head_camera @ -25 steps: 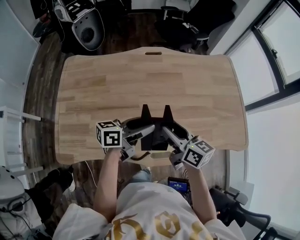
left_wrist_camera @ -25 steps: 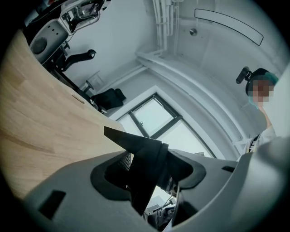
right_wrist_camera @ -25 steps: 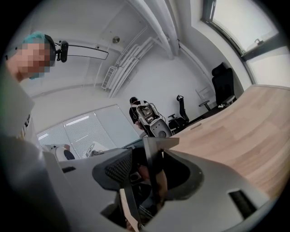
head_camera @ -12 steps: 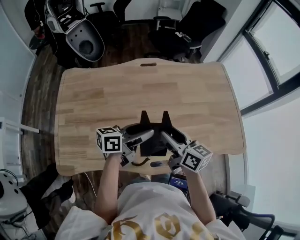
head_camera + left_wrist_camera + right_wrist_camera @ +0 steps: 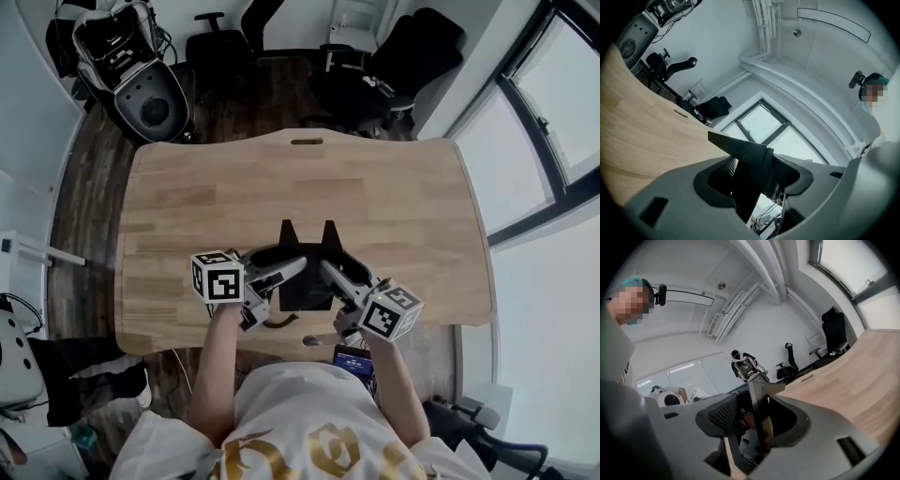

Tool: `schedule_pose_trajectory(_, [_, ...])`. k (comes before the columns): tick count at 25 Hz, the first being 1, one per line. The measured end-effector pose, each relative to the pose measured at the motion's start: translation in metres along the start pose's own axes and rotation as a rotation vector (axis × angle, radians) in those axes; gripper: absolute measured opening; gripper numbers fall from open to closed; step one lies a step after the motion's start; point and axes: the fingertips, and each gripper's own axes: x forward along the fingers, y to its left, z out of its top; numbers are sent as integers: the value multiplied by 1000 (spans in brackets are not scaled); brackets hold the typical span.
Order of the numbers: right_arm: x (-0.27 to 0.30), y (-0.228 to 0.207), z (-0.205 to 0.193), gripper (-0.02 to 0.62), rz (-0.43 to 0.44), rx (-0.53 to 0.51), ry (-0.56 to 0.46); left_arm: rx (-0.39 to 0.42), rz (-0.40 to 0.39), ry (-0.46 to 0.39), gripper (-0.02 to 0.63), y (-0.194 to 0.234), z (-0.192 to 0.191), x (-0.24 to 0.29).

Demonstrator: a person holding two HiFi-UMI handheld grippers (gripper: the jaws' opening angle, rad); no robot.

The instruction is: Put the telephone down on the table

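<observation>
The black telephone point(image 5: 307, 255), a flat body with two pointed prongs at its far end, is held between both grippers over the near part of the wooden table point(image 5: 394, 187). My left gripper point(image 5: 287, 268) is shut on its left edge and my right gripper point(image 5: 327, 270) on its right edge. In the left gripper view the telephone point(image 5: 751, 171) shows as a dark wedge pinched between the grey jaws. The right gripper view has the same telephone point(image 5: 758, 404) clamped edge-on. A short curled cord point(image 5: 277, 322) hangs by the near table edge. Whether the telephone touches the tabletop is hidden.
A slot point(image 5: 307, 142) is cut in the table's far edge. Black office chairs point(image 5: 394, 56) stand beyond the table, and a grey machine point(image 5: 141, 89) at the far left. Windows point(image 5: 553, 103) run along the right. A small blue-lit device point(image 5: 354, 359) sits below the near edge.
Both grippers have carried the telephone a little farther in from the table's near edge, keeping the same grip. The head view has shifted slightly.
</observation>
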Motion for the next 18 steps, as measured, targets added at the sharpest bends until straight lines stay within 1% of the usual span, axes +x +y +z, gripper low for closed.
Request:
schedule_pose_trajectory(13, [17, -23, -11, 199, 13, 28, 47, -32, 23, -1, 230, 28, -3, 6])
schedule_pose_trajectory(18, [30, -41, -14, 199, 0, 48, 73, -54, 27, 4, 230, 49, 0, 13])
